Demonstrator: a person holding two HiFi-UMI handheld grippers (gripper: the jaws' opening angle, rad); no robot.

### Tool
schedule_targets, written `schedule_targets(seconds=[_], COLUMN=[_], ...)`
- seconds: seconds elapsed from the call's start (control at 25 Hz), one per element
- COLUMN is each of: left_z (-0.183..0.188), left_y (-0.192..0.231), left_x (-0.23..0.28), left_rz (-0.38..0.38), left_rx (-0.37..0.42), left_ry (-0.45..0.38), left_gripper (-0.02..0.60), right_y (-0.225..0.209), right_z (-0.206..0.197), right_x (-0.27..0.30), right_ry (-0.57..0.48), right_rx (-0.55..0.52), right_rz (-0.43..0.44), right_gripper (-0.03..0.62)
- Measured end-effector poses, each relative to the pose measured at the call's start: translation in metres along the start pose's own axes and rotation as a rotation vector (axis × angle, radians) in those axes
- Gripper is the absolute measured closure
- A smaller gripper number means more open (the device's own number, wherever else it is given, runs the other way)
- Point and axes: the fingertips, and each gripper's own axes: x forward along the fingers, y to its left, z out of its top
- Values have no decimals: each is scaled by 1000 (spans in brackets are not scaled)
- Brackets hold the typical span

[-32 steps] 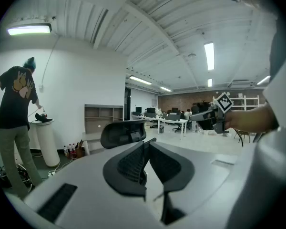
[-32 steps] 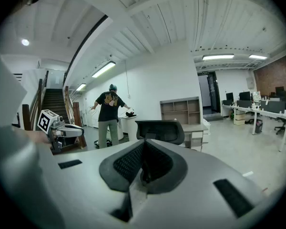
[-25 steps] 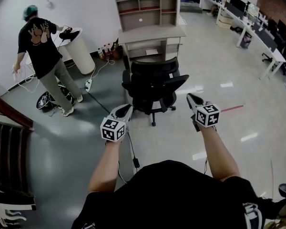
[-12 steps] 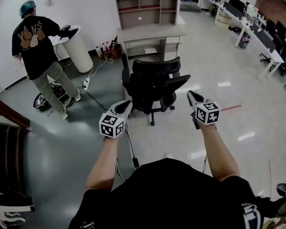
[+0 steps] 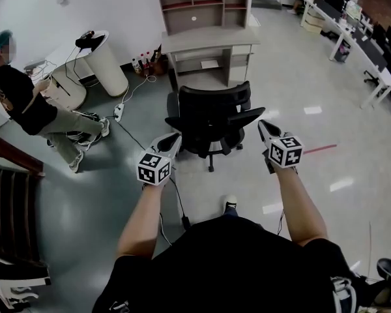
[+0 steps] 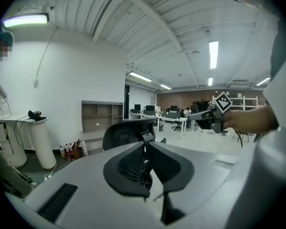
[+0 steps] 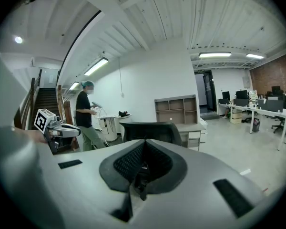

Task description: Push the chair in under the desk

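A black office chair [image 5: 212,117] stands on the floor with its back toward me, a short way out from the grey desk with a shelf hutch [image 5: 208,41]. My left gripper [image 5: 171,140] is shut and empty, held just left of the chair's base without touching it. My right gripper [image 5: 265,129] is also shut and empty, just right of the chair's armrest. In the left gripper view the shut jaws [image 6: 146,142] point at the chair back [image 6: 124,130]. In the right gripper view the shut jaws [image 7: 144,141] face the chair back [image 7: 150,130] and the desk [image 7: 178,111].
A person [image 5: 26,109] crouches at the left by a white round stand [image 5: 105,64]. A power strip [image 5: 120,115] with cables and some bottles [image 5: 143,66] lie left of the desk. A staircase [image 5: 13,207] is at far left, long desks [image 5: 358,38] at far right.
The person at the left has stepped further left and bent down. Both grippers stay shut at the chair's sides, and my shoe now shows below.
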Motion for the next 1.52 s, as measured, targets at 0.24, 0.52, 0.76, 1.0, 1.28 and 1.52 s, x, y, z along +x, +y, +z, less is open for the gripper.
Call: schedule_targets(seconds=[0.24, 0.52, 0.76, 1.0, 1.28, 1.52], left_z=[14, 33, 46, 55, 57, 60], left_y=[28, 52, 76, 90, 97, 106], left_x=[57, 106, 133, 156, 174, 178], left_rz=[37, 78, 134, 179, 205, 222], left_rx=[2, -1, -8, -12, -15, -15], left_ry=[6, 14, 12, 4, 8, -6], left_gripper=[544, 543, 545, 543, 543, 544], right_y=[-46, -90, -124, -149, -170, -179], right_z=[14, 31, 50, 58, 64, 69], right_x=[54, 106, 136, 161, 179, 188], right_ry=[-2, 5, -6, -1, -7, -15], right_rx=[-4, 6, 12, 1, 8, 0], right_rz=[32, 67, 83, 112, 126, 129], right_gripper=[597, 597, 597, 597, 597, 597])
